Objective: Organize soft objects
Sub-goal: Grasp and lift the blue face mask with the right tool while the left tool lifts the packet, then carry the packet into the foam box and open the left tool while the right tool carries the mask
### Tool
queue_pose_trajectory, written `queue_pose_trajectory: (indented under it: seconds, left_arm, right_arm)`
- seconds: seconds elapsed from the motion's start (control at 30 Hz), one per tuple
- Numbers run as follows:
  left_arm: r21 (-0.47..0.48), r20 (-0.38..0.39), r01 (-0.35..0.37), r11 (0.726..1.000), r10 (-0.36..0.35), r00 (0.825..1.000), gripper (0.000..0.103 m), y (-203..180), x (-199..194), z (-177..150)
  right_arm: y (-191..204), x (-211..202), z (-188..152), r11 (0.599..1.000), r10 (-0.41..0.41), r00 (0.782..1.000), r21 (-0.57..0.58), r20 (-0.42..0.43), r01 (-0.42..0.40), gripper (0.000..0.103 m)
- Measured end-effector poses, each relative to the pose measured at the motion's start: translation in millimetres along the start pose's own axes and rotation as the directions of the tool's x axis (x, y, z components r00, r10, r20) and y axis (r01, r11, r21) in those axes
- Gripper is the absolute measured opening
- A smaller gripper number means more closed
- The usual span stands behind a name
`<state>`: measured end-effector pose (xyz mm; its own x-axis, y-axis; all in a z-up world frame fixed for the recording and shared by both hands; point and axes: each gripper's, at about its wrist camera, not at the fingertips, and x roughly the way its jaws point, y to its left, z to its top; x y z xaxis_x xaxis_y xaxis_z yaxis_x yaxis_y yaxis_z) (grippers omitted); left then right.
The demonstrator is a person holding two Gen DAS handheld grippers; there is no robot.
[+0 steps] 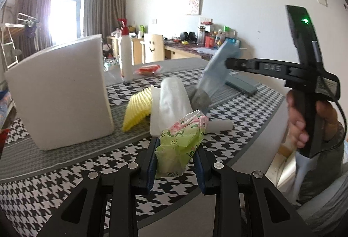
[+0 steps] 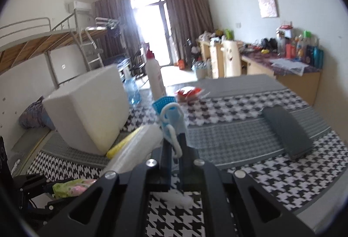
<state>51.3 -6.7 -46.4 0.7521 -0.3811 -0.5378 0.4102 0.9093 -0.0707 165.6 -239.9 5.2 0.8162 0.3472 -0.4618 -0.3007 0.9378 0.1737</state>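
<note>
- The left gripper (image 1: 176,157) had its jaws part-way closed on a crumpled green plastic tissue pack with pink flowers (image 1: 181,139), pinched at its near end; the pack bulged between the blue pads and sagged over them, so it looked light, soft and squashy, and its glossy film looked likely to slip.
- The right gripper (image 2: 174,139) had its jaws pressed nearly together on a pale-blue cloth piece with white elastic loops (image 2: 170,116), gripped at its lower edge. It stood up limp above the jaws, thin and floppy; a grip on the bunched fabric looked safer than one on a loop.
- In the left wrist view that cloth piece (image 1: 214,69) hung at 1 o'clock from the tissue pack, clear of the black-and-white houndstooth worktop (image 1: 65,173).
- Below it lay a clear plastic-wrapped white roll (image 1: 171,97), a yellow waffle-textured sponge cloth (image 1: 137,110) at its 9 o'clock, touching it, and a large white foam block (image 1: 61,95) further left, standing on edge.
- The foam block looked bulky but light, too wide for 1 pair of jaws, so a corner or thin edge seemed the place to take it.
- A flat dark-grey pad (image 2: 287,132) lay well apart at 3 o'clock in the right wrist view.
</note>
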Motion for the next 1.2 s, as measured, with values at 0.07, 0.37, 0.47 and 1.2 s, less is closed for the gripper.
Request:
queue_pose_trajectory:
  seconds: [0.07, 0.37, 0.47, 1.2]
  left_arm:
    - [-0.012, 0.014, -0.001, 1.0, 0.001, 1.0, 0.032, 2, -5, 2]
    - [-0.04, 0.055, -0.028, 0.999, 0.03, 0.998, 0.032, 6, -19, 10]
    - [-0.052, 0.067, -0.034, 0.998, 0.038, 0.997, 0.032, 8, -23, 11]
    - [-0.087, 0.128, -0.057, 0.995, 0.068, 0.989, 0.032, 10, -46, 24]
  right_arm:
    - [-2, -8, 4, 1.0, -0.002, 1.0, 0.003, 0.018, 0.002, 0.007]
    - [-1, -38, 11, 0.999, -0.038, 0.995, -0.006, 0.096, 0.039, 0.007]
    - [-4, -44, 12, 0.999, -0.045, 0.993, 0.005, 0.111, 0.045, 0.007]
    - [1, -89, 33, 0.999, -0.036, 0.967, -0.018, 0.251, 0.041, 0.008]
